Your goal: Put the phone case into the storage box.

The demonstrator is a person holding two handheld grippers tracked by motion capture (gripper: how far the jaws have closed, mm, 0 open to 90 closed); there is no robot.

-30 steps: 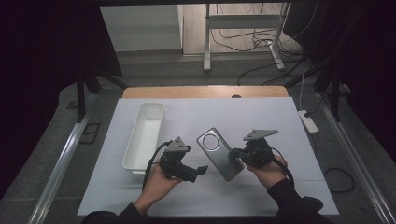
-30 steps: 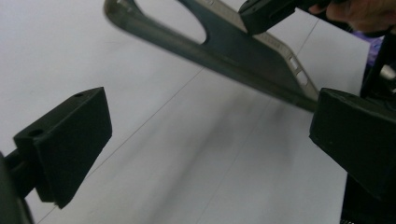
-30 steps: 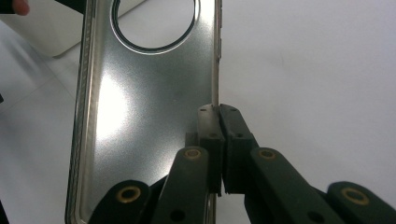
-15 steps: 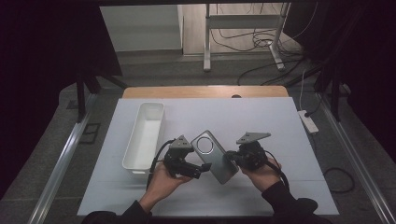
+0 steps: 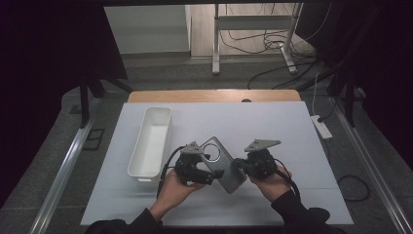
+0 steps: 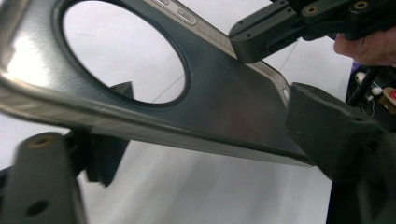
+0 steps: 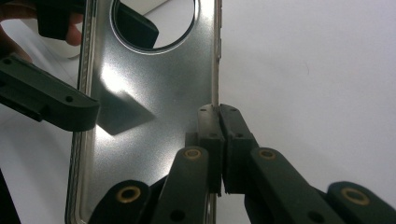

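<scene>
Two grippers hold one grey phone case [image 5: 221,163] over the white counter [image 5: 292,131], its long axis diagonal and its round camera hole toward the far left. The right gripper [image 7: 219,116] pinches one long edge. The left gripper [image 5: 207,175] has just been closing, the opposite edge between its jaws without clear contact. Left, just beside them, lies a white bin [image 5: 151,141]. The right gripper view shows the case's pale inner face.

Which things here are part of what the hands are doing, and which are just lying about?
In use:
- phone case, grey, with a round camera hole
- right tongs, clamped on the case's edge
- left tongs, jaws just been closing around the case's opposite edge

Lying about:
- white bin, left of the hands
- power strip, off the table's right edge
</scene>
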